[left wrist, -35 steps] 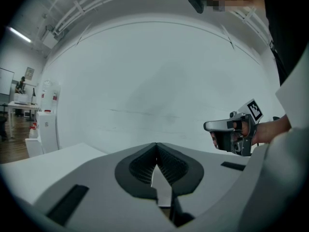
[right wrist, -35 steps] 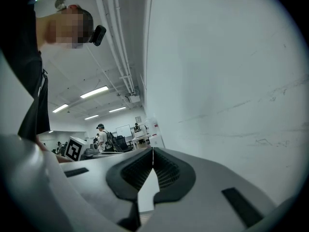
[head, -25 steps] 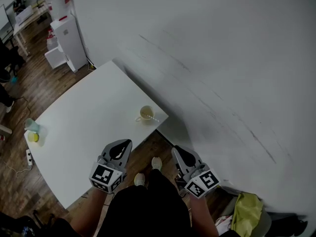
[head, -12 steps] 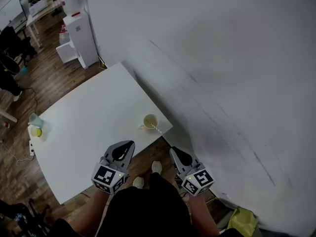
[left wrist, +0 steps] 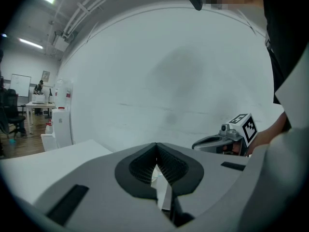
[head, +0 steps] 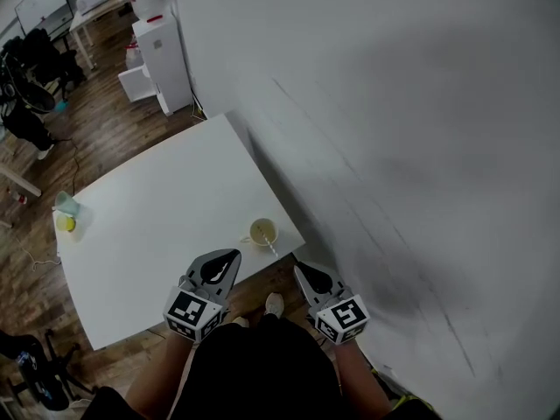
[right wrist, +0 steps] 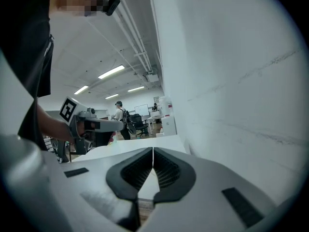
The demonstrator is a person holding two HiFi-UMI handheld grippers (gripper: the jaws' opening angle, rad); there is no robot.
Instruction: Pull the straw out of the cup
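Table corner holds cup with straw, beyond left tool and right tool.

- A cup holding a straw stands at the white tabletop's near corner.
- The left tongs and right tongs hover near it, not touching.

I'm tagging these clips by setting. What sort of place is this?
Likely an open-plan office or lab: a white table by a plain wall, wood floor, a whiteboard and office chairs farther back, strip lights overhead.
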